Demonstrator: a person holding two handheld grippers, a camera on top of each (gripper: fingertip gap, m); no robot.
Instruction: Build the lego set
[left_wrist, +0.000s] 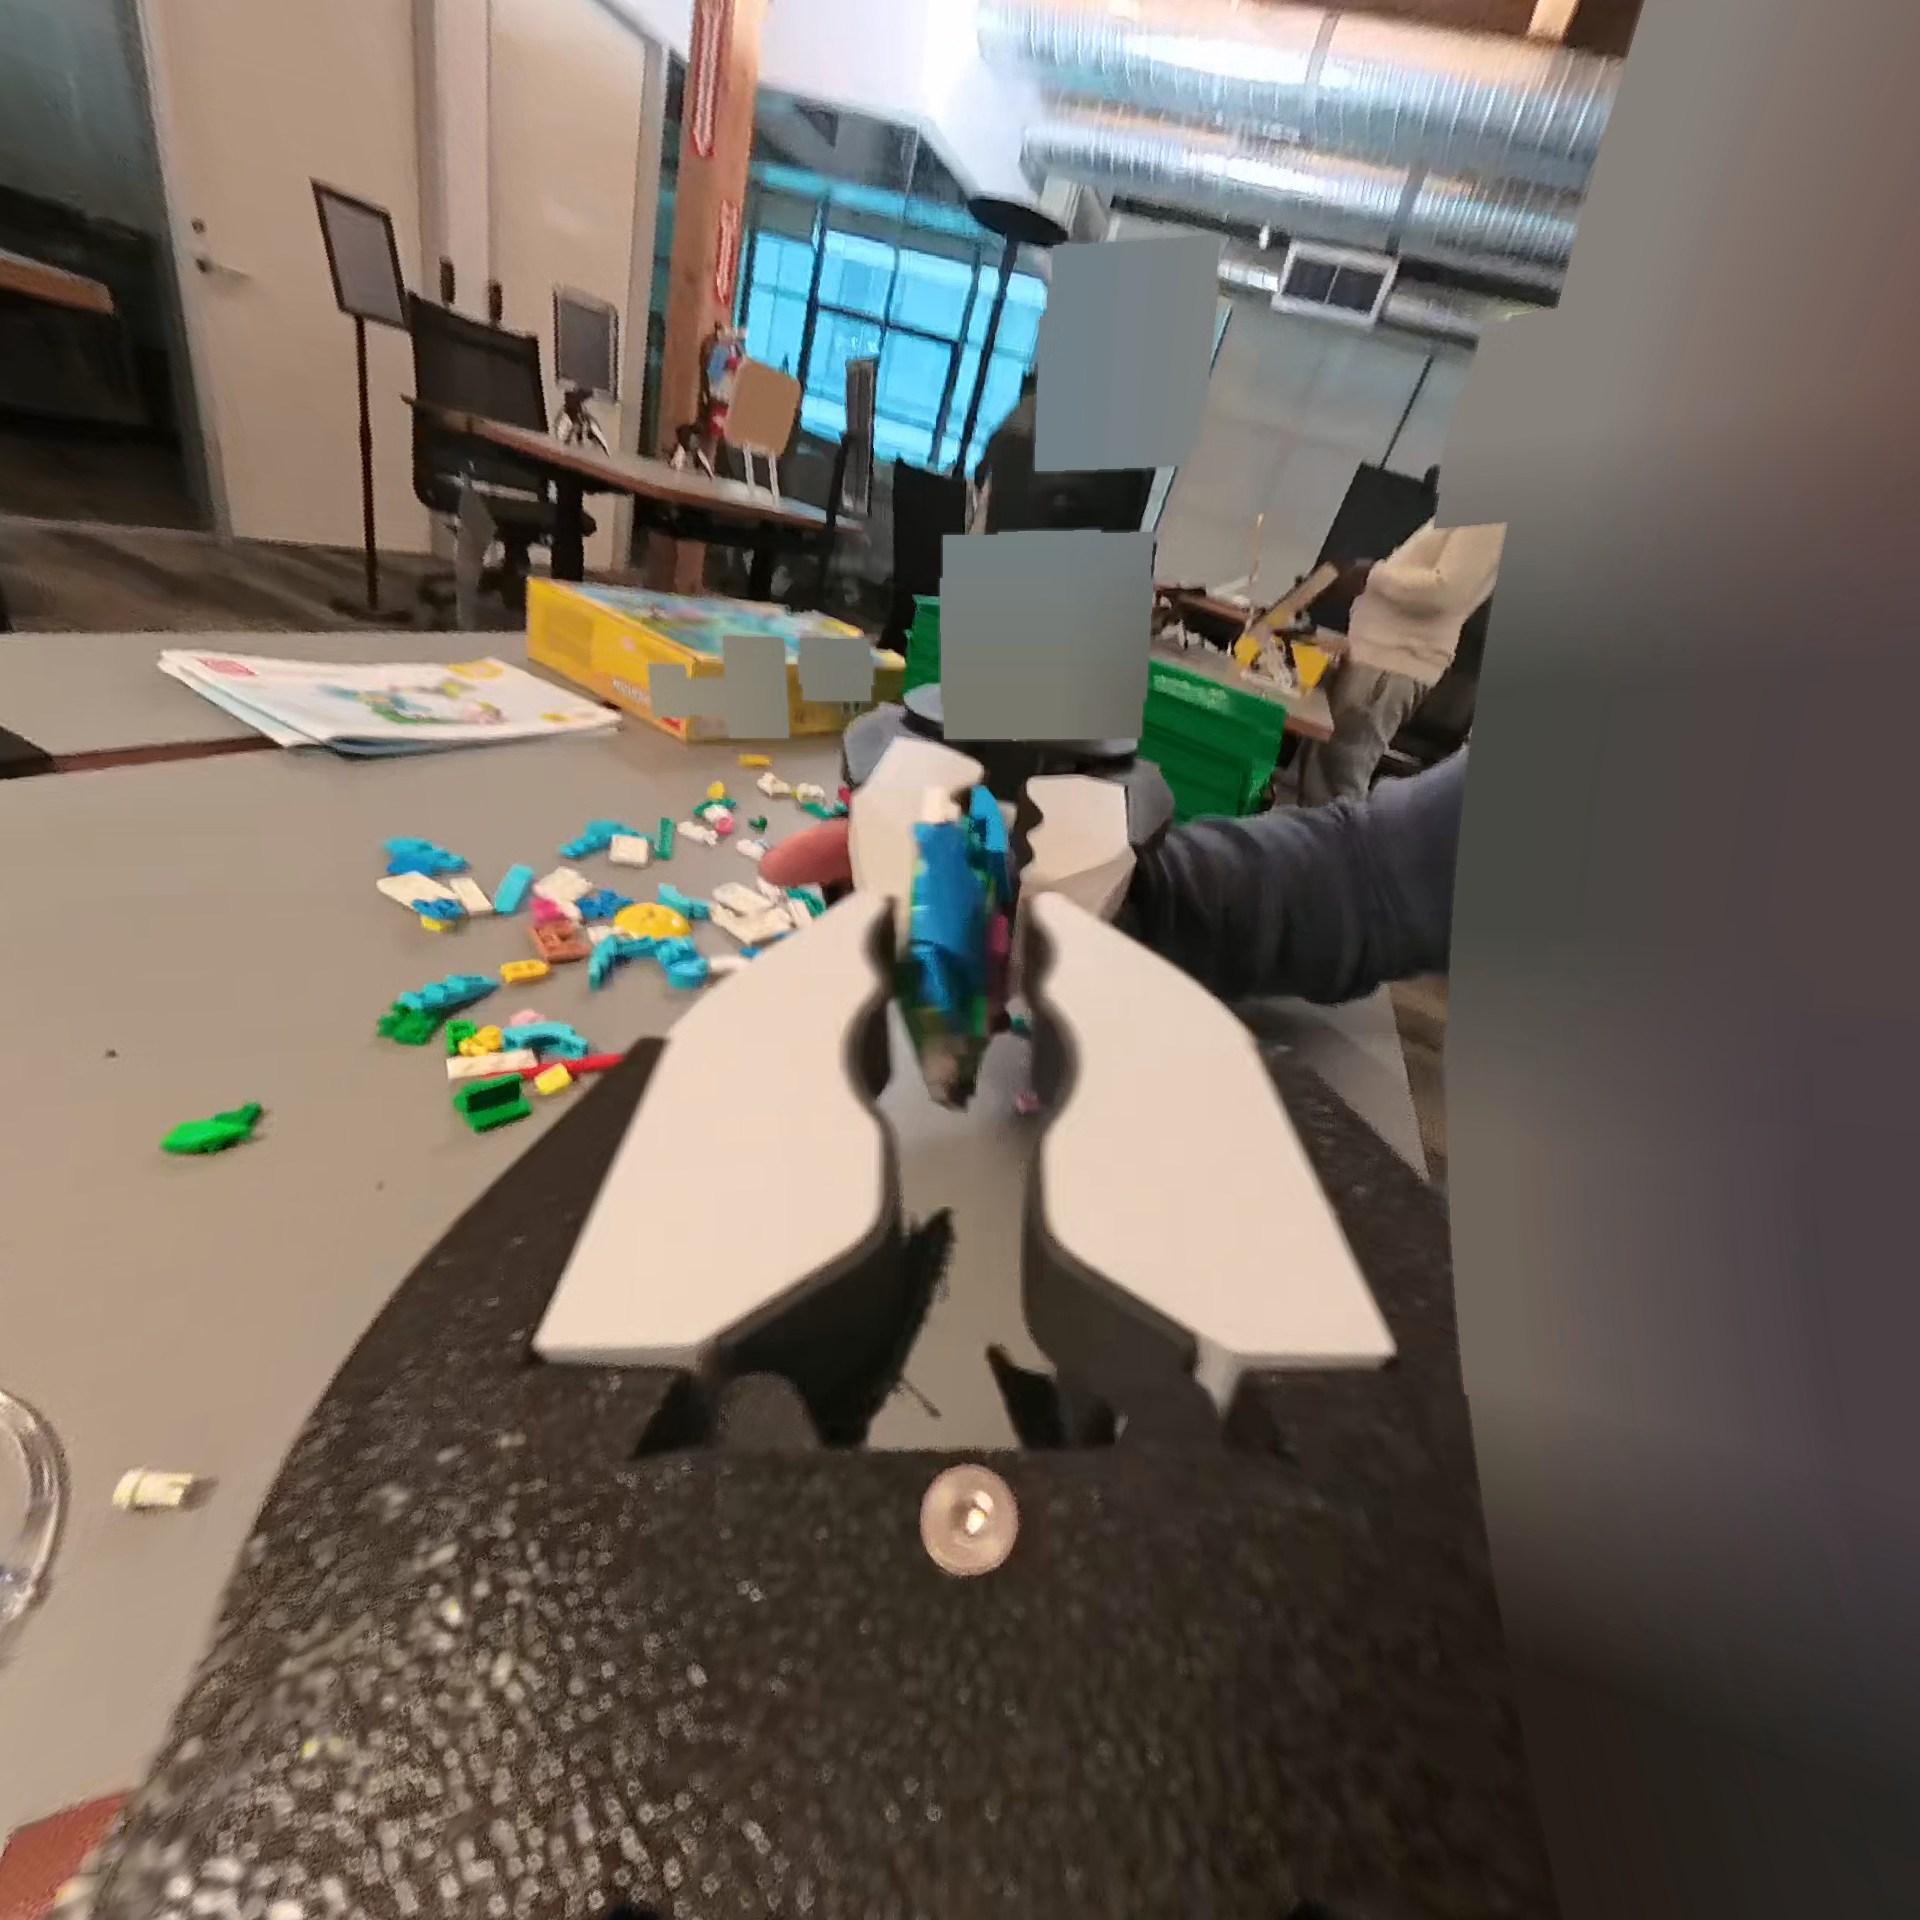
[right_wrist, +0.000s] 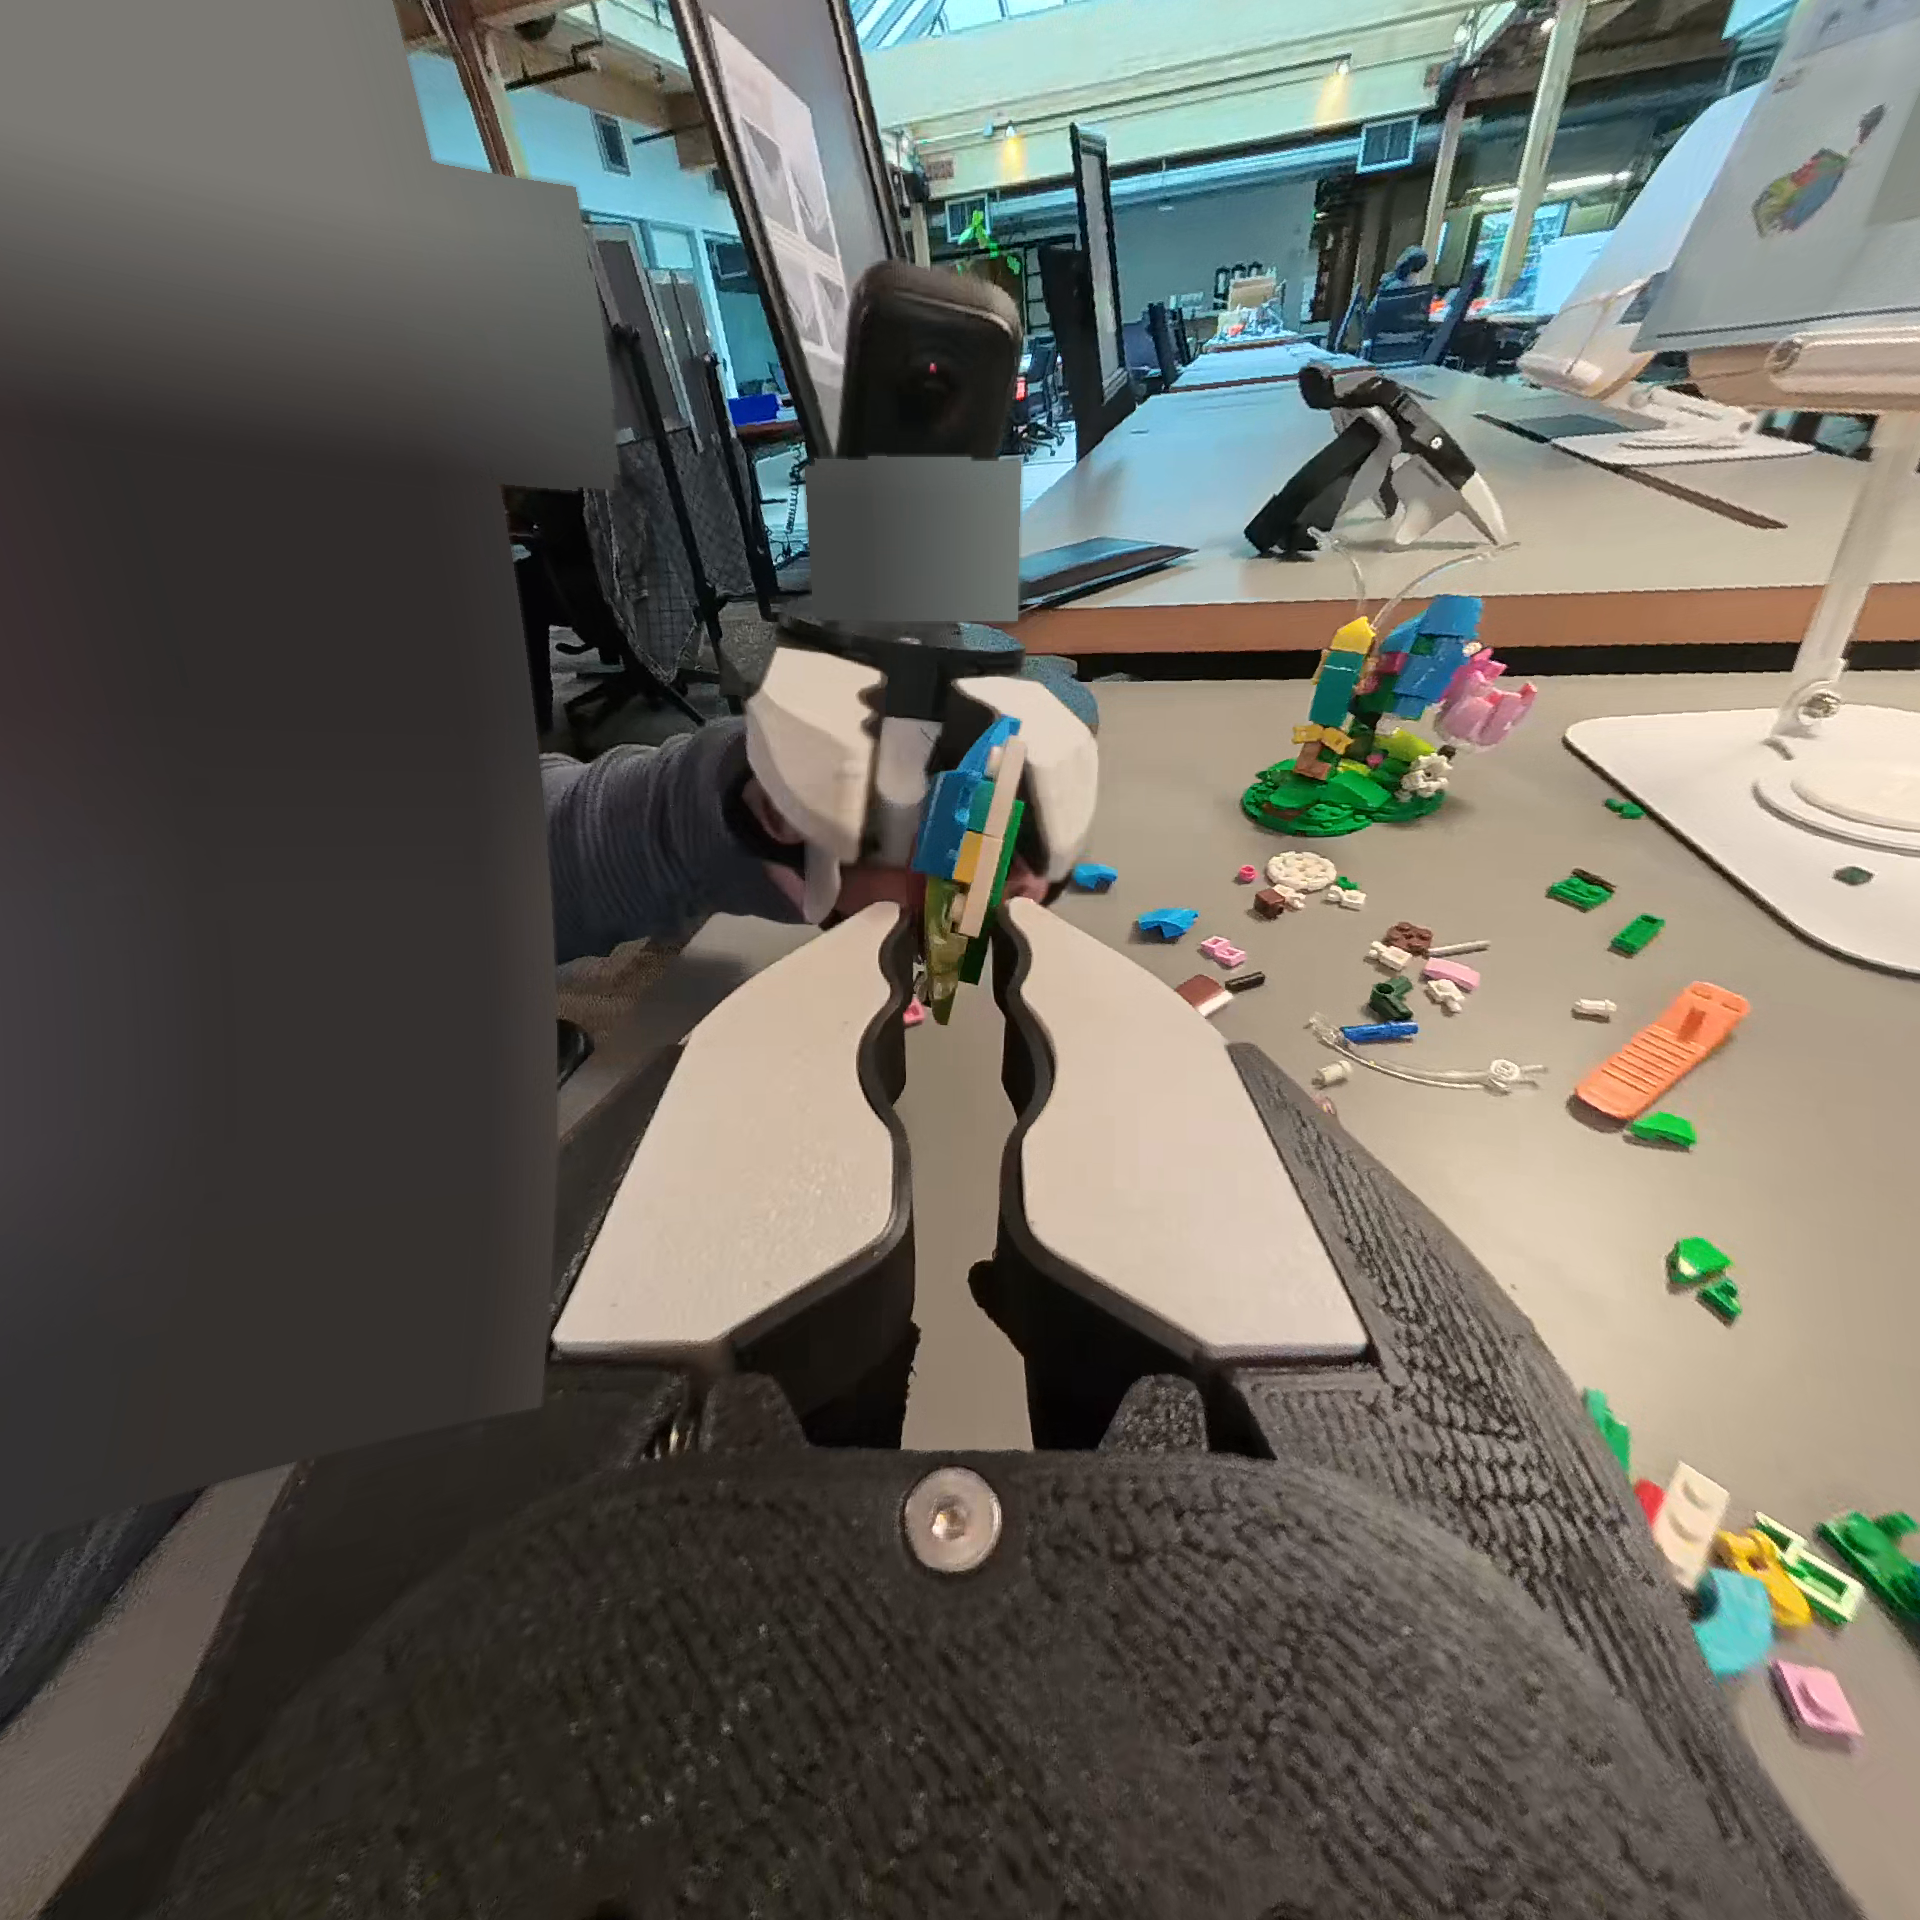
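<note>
- Left hand-held gripper (left_wrist: 961, 925) and right hand-held gripper (right_wrist: 951, 925) both pinch one blue-green lego sub-build (right_wrist: 966, 842), narrow, tip to tip above the worktop (right_wrist: 1299, 1195).
- Its long axis runs 12-to-6 between the fingers; neither is nearer.
- Finished flower model (right_wrist: 1371, 727) stands at 2 o'clock.

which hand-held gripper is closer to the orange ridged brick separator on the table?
Right. The right hand-held gripper has the flat orange ridged plastic brick separator lying just off its right side. The left hand-held gripper faces it from farther away, both clamped on the blue-green lego subassembly.
</note>
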